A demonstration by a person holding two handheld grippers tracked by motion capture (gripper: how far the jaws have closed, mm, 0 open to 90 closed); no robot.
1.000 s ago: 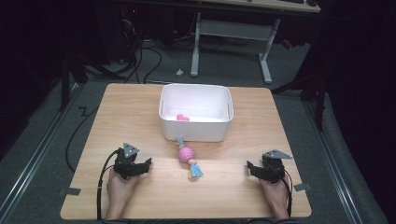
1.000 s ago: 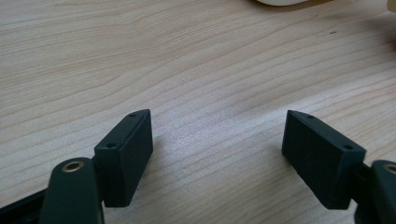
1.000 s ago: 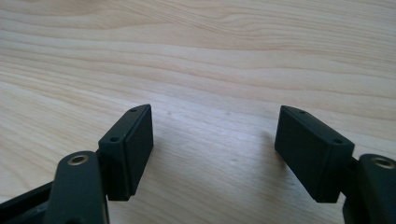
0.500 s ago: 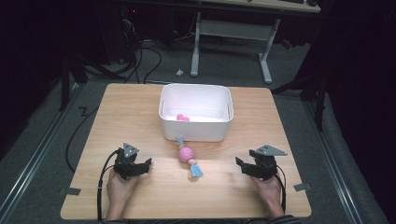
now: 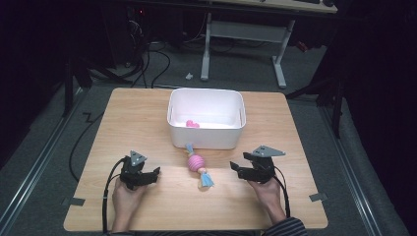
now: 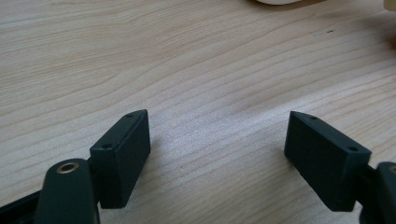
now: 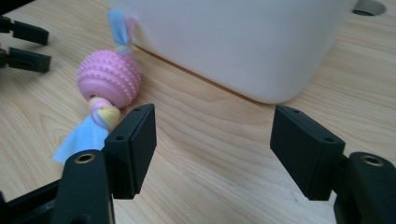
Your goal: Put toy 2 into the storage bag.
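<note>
Counting one rope toy [image 5: 198,167], one bin [image 5: 206,125]

My high camera sits above the near edge and looks forward and down, taking in the whole bench [image 5: 147,113]. The camera on my left hand-held gripper [image 6: 217,144] rides low, close over bare wood. The one on my right hand-held gripper [image 7: 212,149] looks close across the surface at the white bin [image 7: 243,42] and pink ball toy [image 7: 108,81], both also seen from above.
</note>
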